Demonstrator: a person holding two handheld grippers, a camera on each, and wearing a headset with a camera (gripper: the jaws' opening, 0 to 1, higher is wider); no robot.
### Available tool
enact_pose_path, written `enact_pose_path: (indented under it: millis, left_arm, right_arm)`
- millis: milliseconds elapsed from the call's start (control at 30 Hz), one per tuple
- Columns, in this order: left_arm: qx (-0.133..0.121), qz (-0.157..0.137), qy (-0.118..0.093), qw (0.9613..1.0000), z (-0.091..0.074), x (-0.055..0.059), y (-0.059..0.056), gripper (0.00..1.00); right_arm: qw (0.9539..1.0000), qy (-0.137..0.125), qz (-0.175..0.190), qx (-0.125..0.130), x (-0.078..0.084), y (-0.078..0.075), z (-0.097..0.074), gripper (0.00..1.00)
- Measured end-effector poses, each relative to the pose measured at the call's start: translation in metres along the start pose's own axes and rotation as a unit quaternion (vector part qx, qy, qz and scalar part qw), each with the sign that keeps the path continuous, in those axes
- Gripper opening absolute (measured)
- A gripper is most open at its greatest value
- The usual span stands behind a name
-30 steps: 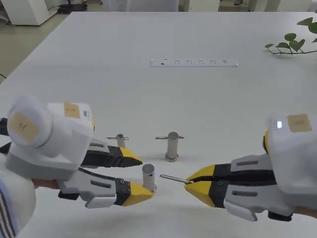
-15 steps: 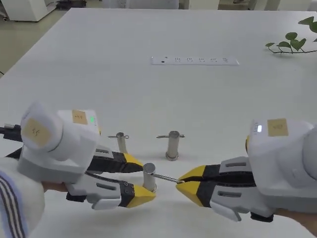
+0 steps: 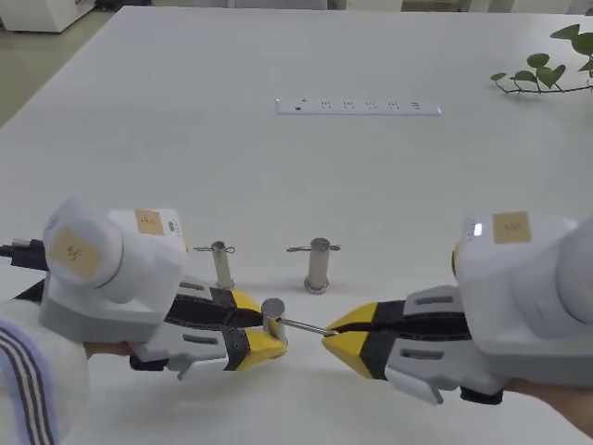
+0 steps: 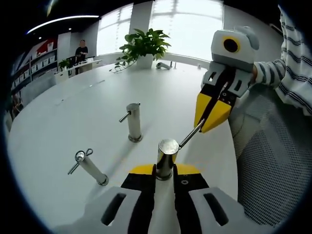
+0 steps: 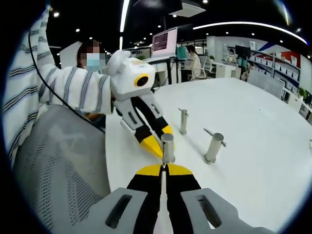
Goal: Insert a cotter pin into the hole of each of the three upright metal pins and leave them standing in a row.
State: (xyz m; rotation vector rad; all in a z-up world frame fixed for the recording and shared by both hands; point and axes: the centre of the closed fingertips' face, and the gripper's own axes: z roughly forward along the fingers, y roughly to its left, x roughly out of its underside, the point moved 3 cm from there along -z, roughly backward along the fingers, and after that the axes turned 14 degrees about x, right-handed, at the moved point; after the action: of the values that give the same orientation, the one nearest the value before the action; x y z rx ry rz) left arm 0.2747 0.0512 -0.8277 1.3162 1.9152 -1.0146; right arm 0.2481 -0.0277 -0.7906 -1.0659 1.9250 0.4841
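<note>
the left tool (image 3: 263,328) comes in from the left side of the bench (image 3: 278,176). its two yellow tips are pressed against the third pin (image 3: 272,309) and pinch it low down. the pin stands up on end between them, close to the person. in the left gripper view its round top sticks up above the tips.

a little further back stand two more pins. the back left pin (image 3: 220,267) has a left wire (image 3: 206,248) across its top. the back right pin (image 3: 318,269) has a right wire (image 3: 296,248) across its top. these two look done, so the third pin is the last one.

next comes the cotter pin (image 3: 304,325). it is long and thin and lies sideways, almost flat. one end points left at the third pin, just under the round top. the other end is pinched in the right tool (image 3: 335,338), whose tips are squeezed tight on it.

so the third pin is just to the left of the right tool, and the cotter pin points right at it. the tip touches the side of the third pin. i cannot tell if it is in the hole yet.

i think the next move is a small push to the left, straight along the cotter pin. the left tool must hold the third pin firm, or it may tip over.
</note>
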Motion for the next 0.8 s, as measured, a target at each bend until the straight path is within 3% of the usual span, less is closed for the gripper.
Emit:
enact_pose_path:
  millis: [800]
  left_arm:
    - [-0.002, -0.021, 0.007, 0.9998, -0.0055, 0.0034, -0.0063, 0.09]
  right_arm:
    - [0.9999, 0.003, 0.006, 0.015, 0.0020, -0.0053, 0.0000, 0.03]
